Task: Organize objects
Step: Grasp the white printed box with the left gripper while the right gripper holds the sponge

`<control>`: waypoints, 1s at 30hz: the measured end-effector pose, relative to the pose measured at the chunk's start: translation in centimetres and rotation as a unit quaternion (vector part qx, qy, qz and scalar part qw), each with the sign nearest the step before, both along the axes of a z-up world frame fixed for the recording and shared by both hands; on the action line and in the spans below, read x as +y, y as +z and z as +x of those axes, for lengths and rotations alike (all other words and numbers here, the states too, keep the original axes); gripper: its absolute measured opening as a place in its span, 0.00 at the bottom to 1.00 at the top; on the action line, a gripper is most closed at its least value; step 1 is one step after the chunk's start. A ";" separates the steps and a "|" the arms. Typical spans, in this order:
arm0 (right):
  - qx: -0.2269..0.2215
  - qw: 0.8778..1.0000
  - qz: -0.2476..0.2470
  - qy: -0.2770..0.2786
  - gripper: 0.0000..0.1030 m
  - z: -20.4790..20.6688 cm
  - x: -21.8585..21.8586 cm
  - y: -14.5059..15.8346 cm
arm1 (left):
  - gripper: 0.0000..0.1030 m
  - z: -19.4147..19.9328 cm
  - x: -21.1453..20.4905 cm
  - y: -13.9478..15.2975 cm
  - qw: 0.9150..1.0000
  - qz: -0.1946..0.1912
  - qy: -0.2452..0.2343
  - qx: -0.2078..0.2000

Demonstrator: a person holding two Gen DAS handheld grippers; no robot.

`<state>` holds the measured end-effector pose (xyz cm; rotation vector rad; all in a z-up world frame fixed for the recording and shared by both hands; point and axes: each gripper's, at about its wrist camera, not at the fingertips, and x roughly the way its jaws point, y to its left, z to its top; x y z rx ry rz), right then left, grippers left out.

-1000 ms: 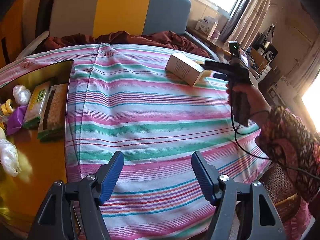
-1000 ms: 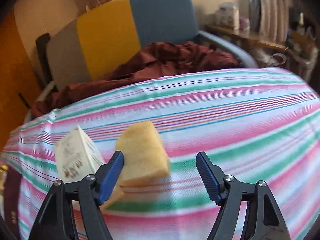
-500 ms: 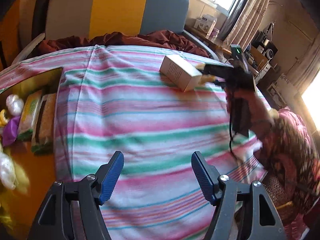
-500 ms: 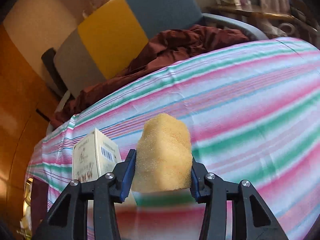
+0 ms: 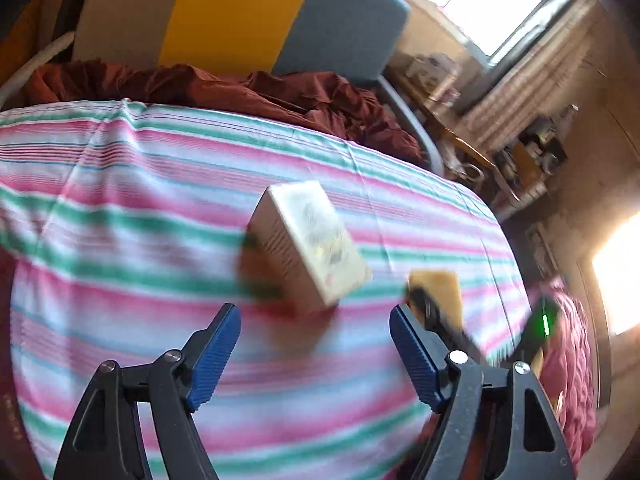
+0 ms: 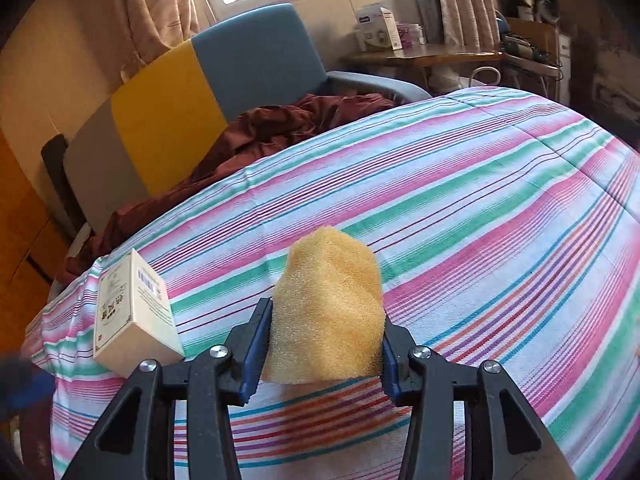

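Sponge (image 6: 326, 308) now lifted off the striped cloth (image 6: 480, 208), clenched by the right gripper (image 6: 320, 354).
The box (image 5: 308, 242) is left lying ahead of the spread, empty left gripper (image 5: 316, 352), long axis angled across its jaws.

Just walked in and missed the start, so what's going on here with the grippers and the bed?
A person is tidying things off a striped sheet with a hand-held gripper in each hand. The right hand-held gripper is shut on a yellow sponge, squeezing it just above the sheet. The left hand-held gripper is open and empty, pointed toward a small cream box lying on the sheet beside the sponge.
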<state>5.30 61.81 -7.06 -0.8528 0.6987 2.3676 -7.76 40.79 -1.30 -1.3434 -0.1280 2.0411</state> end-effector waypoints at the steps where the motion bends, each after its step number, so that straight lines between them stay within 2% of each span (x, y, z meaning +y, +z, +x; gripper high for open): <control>1: 0.000 1.000 0.001 -0.001 0.47 -0.1 0.0 0.0 | 0.78 -0.4 1.2 0.1 1.000 -0.001 0.004 0.010; 2: 0.000 1.000 0.003 -0.003 0.47 0.0 0.0 -0.1 | 0.81 -0.7 2.2 0.2 1.000 -0.007 0.004 0.020; 5: -0.002 1.000 0.005 -0.004 0.47 -0.1 0.1 -0.2 | 0.81 -1.8 6.3 -0.7 0.997 -0.066 -0.009 0.046; 10: -0.007 1.000 0.015 -0.005 0.47 -0.2 -0.1 -0.3 | 0.81 -2.6 8.7 -3.1 0.989 -0.138 -0.010 0.051; 13: -0.008 1.000 0.020 -0.006 0.47 -0.1 -0.2 -0.2 | 0.81 -2.7 7.4 -4.2 0.991 -0.128 -0.005 0.047; 15: -0.010 1.000 0.023 -0.005 0.47 -0.2 -0.3 -0.3 | 0.71 -2.8 6.3 -4.9 0.992 -0.122 -0.001 0.042; 16: -0.011 1.000 0.025 -0.004 0.47 -0.2 -0.4 -0.2 | 0.61 -2.9 5.8 -5.3 0.992 -0.123 -0.001 0.039; 19: -0.012 0.999 0.030 -0.003 0.47 -0.3 -0.5 -0.2 | 0.51 -2.9 4.3 -5.4 0.993 -0.101 -0.009 0.057; 25: -0.013 0.999 0.053 0.006 0.47 -0.4 -1.5 0.3 | 0.50 -1.3 1.8 -5.5 0.991 -0.088 -0.022 0.094; 30: -0.020 0.996 0.078 0.031 0.47 -0.6 -3.6 0.9 | 0.50 1.9 -0.3 -5.6 0.984 -0.094 -0.046 0.147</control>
